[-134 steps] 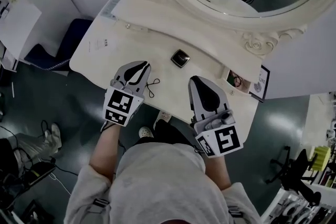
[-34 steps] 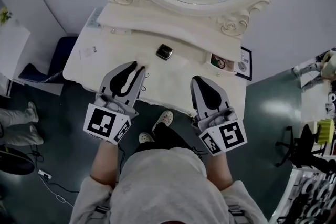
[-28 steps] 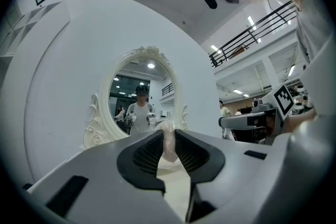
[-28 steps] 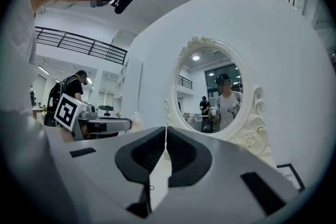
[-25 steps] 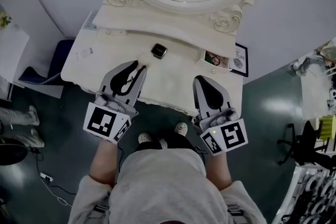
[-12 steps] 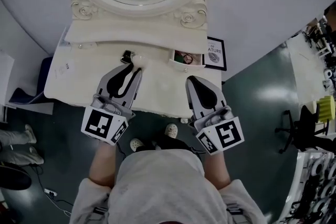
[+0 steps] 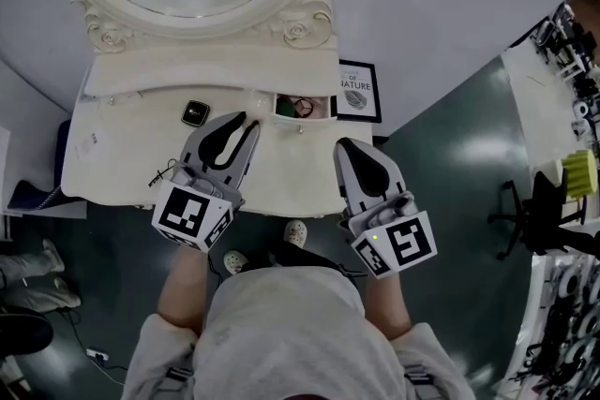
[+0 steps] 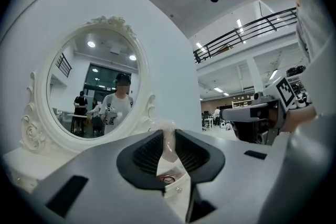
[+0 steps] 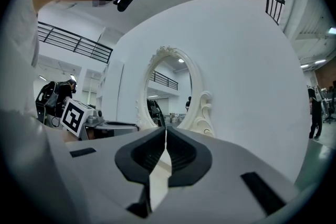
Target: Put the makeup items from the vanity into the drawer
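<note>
The left gripper (image 7: 249,119) pinches a pale, translucent makeup item (image 8: 168,138) over the vanity (image 7: 112,140), with the open drawer (image 7: 302,120) at its one o'clock. The right gripper (image 7: 350,146), jaws pressed together and empty, hovers at three o'clock. A black compact (image 7: 194,113) lies at ten.

Lettering on one framed print
The framed print (image 7: 356,91) at one o'clock, beside the tabletop's (image 7: 122,145) right end, reads "OF NATURE"; the word above is too small to read.
</note>
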A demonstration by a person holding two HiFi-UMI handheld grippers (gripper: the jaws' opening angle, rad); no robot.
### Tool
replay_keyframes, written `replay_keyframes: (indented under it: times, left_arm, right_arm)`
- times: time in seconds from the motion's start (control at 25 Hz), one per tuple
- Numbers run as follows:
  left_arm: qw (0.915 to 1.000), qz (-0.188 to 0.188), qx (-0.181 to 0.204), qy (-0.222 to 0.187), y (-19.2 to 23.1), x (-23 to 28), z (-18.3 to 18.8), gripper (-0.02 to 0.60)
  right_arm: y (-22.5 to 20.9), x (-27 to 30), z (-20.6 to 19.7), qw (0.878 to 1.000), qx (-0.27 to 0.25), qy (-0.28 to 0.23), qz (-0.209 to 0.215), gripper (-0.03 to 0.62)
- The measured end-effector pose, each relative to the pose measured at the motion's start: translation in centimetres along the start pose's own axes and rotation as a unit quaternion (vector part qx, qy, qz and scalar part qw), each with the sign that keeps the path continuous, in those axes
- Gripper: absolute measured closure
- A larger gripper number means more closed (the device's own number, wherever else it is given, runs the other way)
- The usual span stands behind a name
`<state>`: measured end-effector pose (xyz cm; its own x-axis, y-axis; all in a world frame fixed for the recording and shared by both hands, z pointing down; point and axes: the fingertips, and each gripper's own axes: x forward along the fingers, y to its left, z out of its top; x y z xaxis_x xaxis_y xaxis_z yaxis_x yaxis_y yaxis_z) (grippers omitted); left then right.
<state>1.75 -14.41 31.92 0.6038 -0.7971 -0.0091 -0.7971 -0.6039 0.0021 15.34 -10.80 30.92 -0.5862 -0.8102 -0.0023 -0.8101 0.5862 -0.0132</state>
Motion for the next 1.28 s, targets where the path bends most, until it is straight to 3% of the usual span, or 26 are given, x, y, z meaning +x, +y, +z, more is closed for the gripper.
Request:
replay_keyframes:
  times: [0.44, 0.6, 0.8, 1.04, 1.28]
  left_arm:
    - [0.9971, -0.033, -0.003, 0.068, -2.6, 7.2, -6.3, 0.495]
    - [0.9922, -0.052, 0.024, 0.110, -3.3, 9.5, -8.6, 0.495]
    - [0.9799, -0.084, 0.079, 0.163, -4.1, 12.1, -11.7, 0.495]
    - [0.9512, -0.137, 0.162, 0.224, -4.6, 14.6, -14.6, 0.495]
    - [0.8990, -0.187, 0.272, 0.288, -5.4, 16.2, -17.9, 0.494]
  right_arm:
    - [-6.2, -1.3, -1.8, 1.000, 0.014, 0.020, -0.018, 0.569]
    - [-8.2, -1.7, -2.4, 0.999, 0.018, 0.025, -0.023, 0.569]
    - [-10.4, -2.0, -3.3, 0.999, 0.025, 0.031, -0.028, 0.569]
    - [-12.6, -2.2, -4.2, 0.998, 0.033, 0.039, -0.035, 0.570]
    - [-14.1, -2.3, -5.2, 0.997, 0.041, 0.047, -0.038, 0.569]
